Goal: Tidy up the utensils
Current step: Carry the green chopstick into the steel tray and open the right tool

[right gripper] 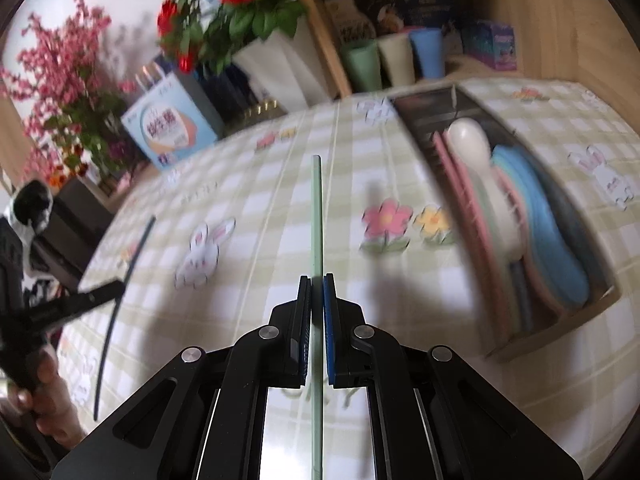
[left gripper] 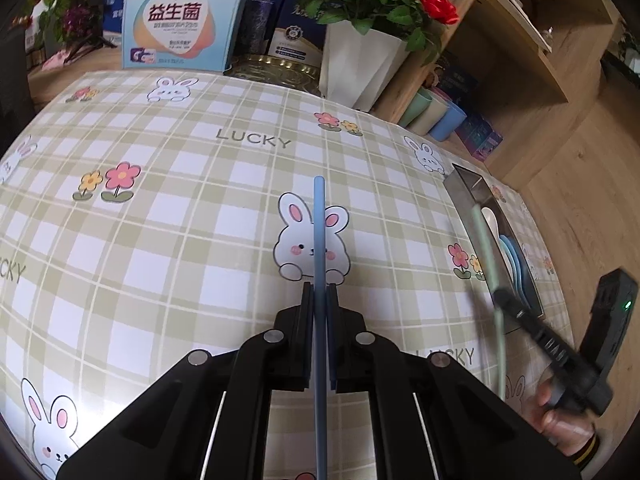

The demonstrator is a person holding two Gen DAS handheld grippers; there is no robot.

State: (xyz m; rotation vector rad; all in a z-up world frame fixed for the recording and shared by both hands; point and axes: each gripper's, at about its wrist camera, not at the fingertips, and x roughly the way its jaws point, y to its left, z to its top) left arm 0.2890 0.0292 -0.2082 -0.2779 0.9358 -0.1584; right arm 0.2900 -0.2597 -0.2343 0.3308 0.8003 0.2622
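Meanwhile, a blue chopstick is seen clamped between the closed jaws of the left gripper, its tip reaching forward over a rabbit printed on the checked tablecloth. A pale green chopstick is pinched in the same way by the right gripper, pointing ahead above the cloth. To the right of that tool and just ahead of it, an open utensil tray is shown resting on the table, filled with a white spoon, blue and pink spoons, and what appear to be pink chopsticks, though the view is blurred. From the left tool, the same tray is seen off to the right, partly hidden by the other gripper. Beyond both tools, a white pot of red roses and a boxed product are set at the table's far edge.
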